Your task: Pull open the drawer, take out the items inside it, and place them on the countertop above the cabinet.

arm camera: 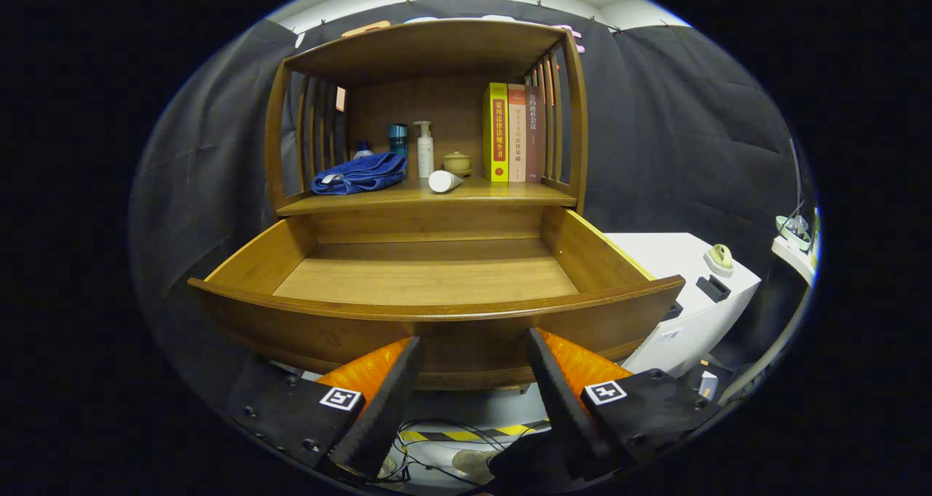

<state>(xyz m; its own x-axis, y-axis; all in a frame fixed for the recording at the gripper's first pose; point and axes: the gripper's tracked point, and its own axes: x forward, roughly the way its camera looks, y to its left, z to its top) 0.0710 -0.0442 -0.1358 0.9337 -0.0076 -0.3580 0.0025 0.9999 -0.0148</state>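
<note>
Gripper (473,343) stood spread wide, fingers well apart, nothing held between them. Both fingertips (413,347) lay against or just short of the drawer's front panel; contact could not be confirmed.

Drawer (429,277) was pulled fully out toward the gripper, at 12 o'clock from the fingers. Its wooden floor showed bare boards, front rim curving across just above the fingertips.

Countertop (426,196) sat directly beyond the drawer, also 12 o'clock. On it, from 11 o'clock across to 1 o'clock: a blue towel (360,173) bunched in a heap; a teal bottle (397,139) upright behind it; a white pump bottle (424,150) upright just beside; a white tube (444,180) lying on its side near the front edge; a small lidded pot (457,162) behind the tube; three books (513,133) upright against the slatted side.

White cabinet (684,277) stood at 2 o'clock, apart from the wooden unit.
</note>
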